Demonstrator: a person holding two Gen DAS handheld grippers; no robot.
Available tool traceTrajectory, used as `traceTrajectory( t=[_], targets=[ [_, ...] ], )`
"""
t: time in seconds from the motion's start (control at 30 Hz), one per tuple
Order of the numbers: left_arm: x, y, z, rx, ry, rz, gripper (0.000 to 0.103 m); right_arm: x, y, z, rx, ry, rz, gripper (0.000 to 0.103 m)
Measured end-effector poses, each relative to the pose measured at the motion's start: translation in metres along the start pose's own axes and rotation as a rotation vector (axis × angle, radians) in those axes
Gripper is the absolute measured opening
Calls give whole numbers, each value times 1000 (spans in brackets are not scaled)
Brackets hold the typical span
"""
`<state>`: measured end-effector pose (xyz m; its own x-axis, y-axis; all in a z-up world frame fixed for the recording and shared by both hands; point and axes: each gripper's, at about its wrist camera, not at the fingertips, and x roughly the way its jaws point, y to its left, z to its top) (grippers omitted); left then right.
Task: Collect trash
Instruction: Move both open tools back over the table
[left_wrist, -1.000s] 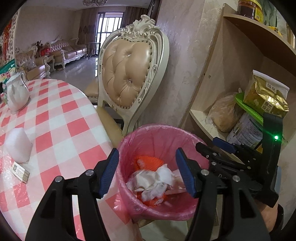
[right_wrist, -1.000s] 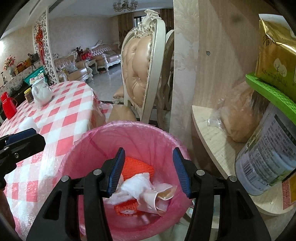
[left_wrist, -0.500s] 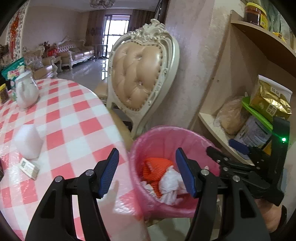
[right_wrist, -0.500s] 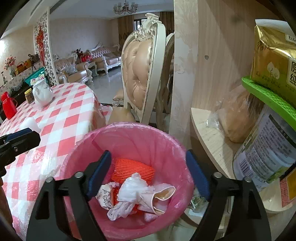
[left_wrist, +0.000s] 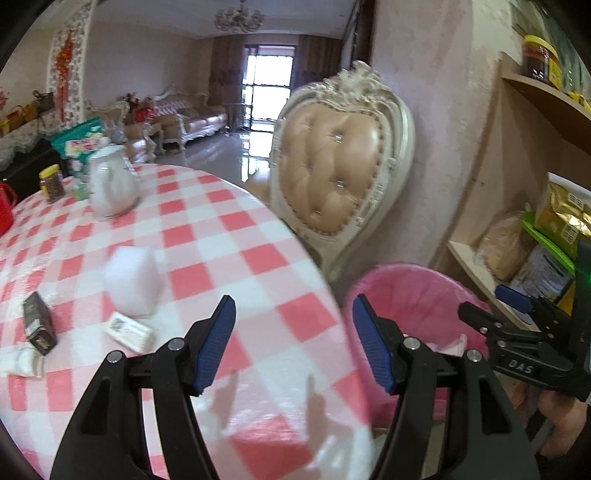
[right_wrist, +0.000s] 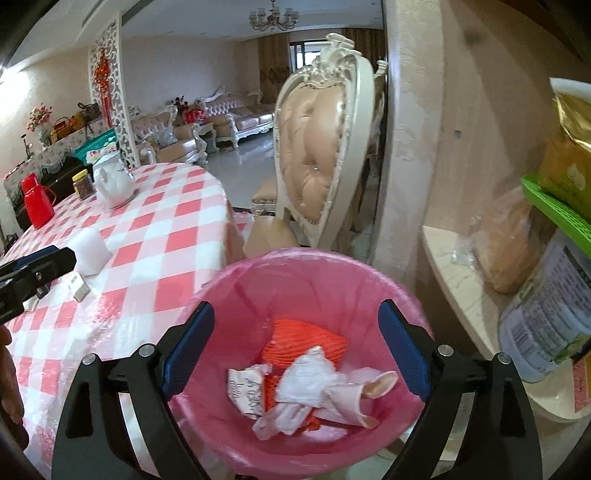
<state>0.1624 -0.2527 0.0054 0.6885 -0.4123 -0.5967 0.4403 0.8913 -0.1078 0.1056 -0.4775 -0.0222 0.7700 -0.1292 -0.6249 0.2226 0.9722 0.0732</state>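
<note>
Right gripper (right_wrist: 293, 354) hangs over the pink-lined trash bin (right_wrist: 236, 288), jaws spread wide, nothing between them. Judged a release position: the crumpled white papers (right_wrist: 295, 384) lie directly beneath, on top of an orange net (right_wrist: 306, 336) at the bottom of the bin.

Left gripper (left_wrist: 293, 343) also spread and empty, aimed at the checked tablecloth (left_wrist: 207, 236) near the table edge. Probably lining up for the next pick.

Trash left on the table, left of that gripper: small white packet (left_wrist: 129, 332), dark box (left_wrist: 38, 326), a crumpled white scrap (left_wrist: 20, 363) at the frame edge. A white foam-like block (left_wrist: 133, 280) stands just behind the packet; whether it is trash cannot be told.

Bin stands off the table edge beside the shelf unit (right_wrist: 454, 266), within reach of both hands.
</note>
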Motion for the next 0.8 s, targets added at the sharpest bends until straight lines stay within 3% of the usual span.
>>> traceTrajectory(
  t=[0.33,0.8],
  targets=[
    [-19,70,-8,-60,-34,124,68,3,44,1,-53,10,45,85],
    [-44,182,-25,-228,-40,275,71,20,110,3,-125,43,108,85]
  ],
)
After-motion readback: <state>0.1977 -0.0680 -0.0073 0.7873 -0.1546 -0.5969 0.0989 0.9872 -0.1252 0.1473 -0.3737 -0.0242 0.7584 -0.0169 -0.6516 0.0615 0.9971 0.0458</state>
